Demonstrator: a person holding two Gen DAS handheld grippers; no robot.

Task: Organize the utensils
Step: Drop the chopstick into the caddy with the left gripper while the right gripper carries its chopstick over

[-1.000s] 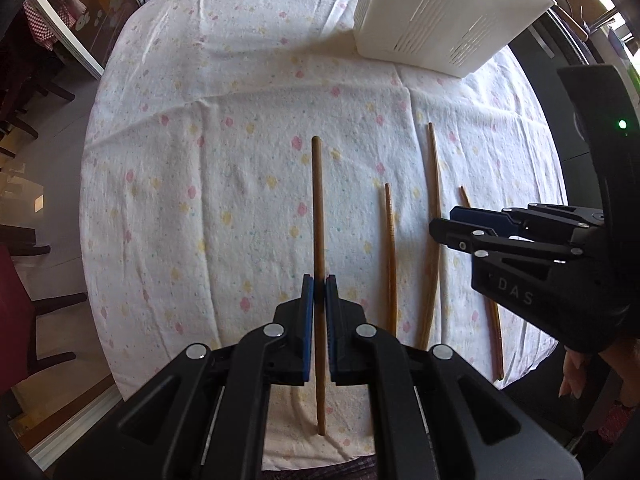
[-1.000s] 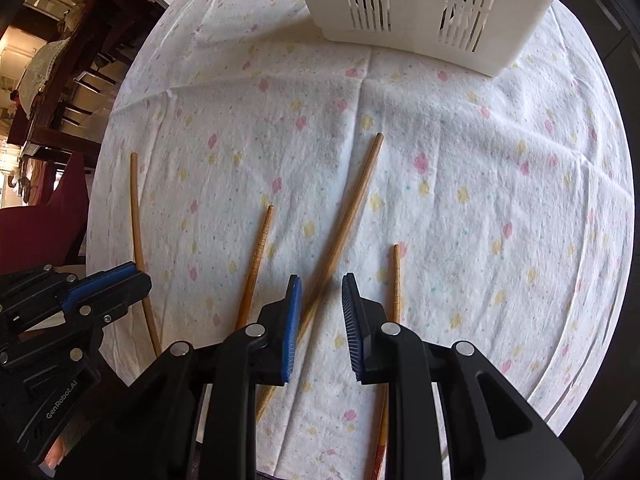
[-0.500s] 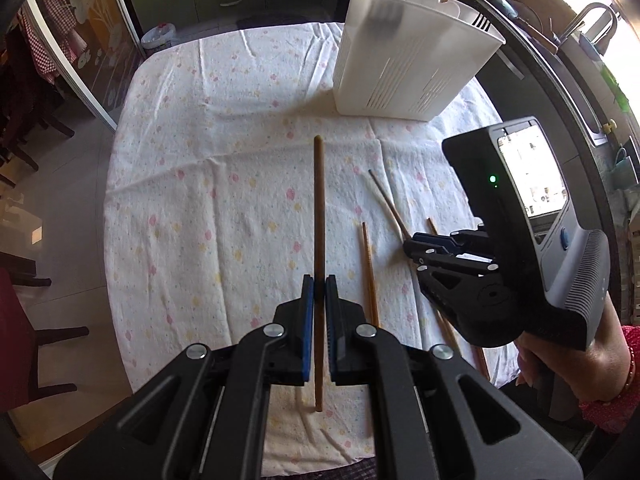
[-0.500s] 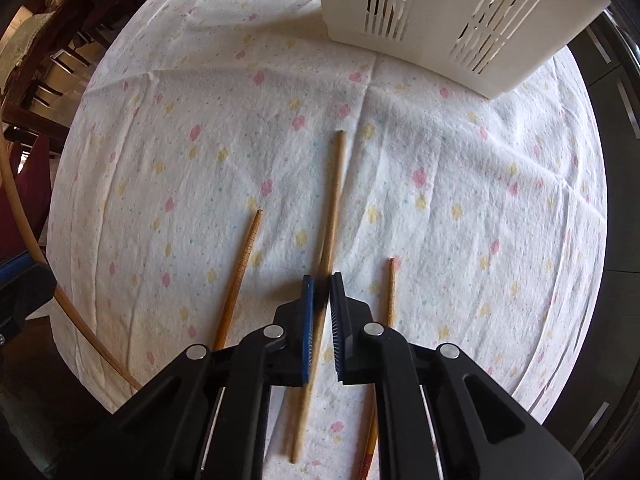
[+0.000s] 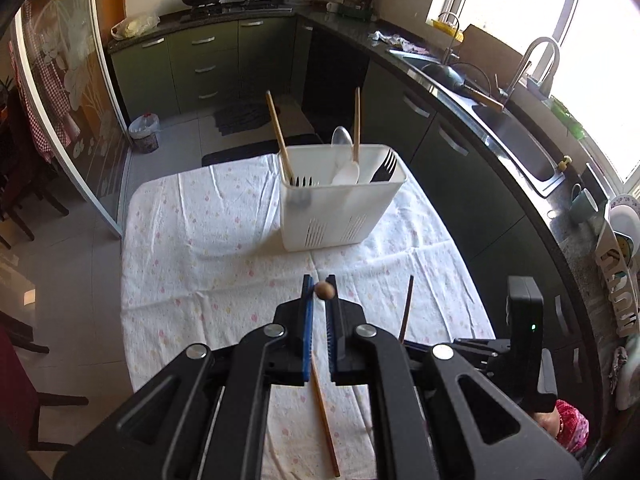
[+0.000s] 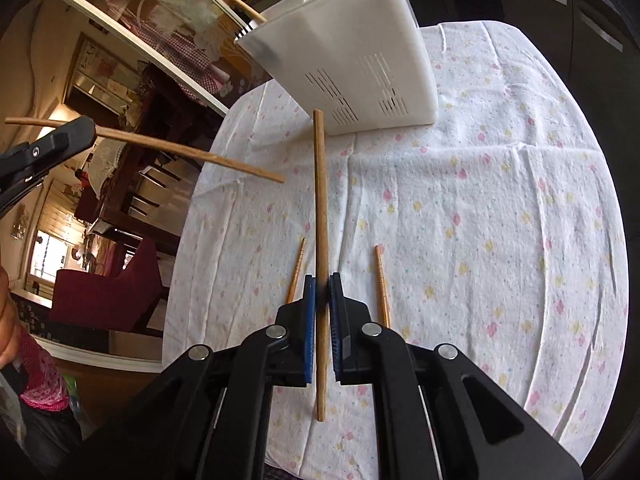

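Both grippers are carrying chopsticks; two are lying below.
The left gripper [image 5: 319, 294] is clamping one chopstick [image 6: 192, 154], the right gripper [image 6: 322, 294] another chopstick [image 6: 320, 200]; the caddy [image 5: 340, 216] ahead is holding some utensils already.

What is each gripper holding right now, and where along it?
Each holds one wooden chopstick. The left gripper pinches its chopstick near one end. The right gripper clamps its chopstick nearer the near end, most sticking forward.

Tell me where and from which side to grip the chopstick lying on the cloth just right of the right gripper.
Grip the chopstick at mid-shaft, from above, jaws across its length. It lies flat on the tablecloth, thin and straight, with bare cloth on both sides; its near end hides behind the right gripper.
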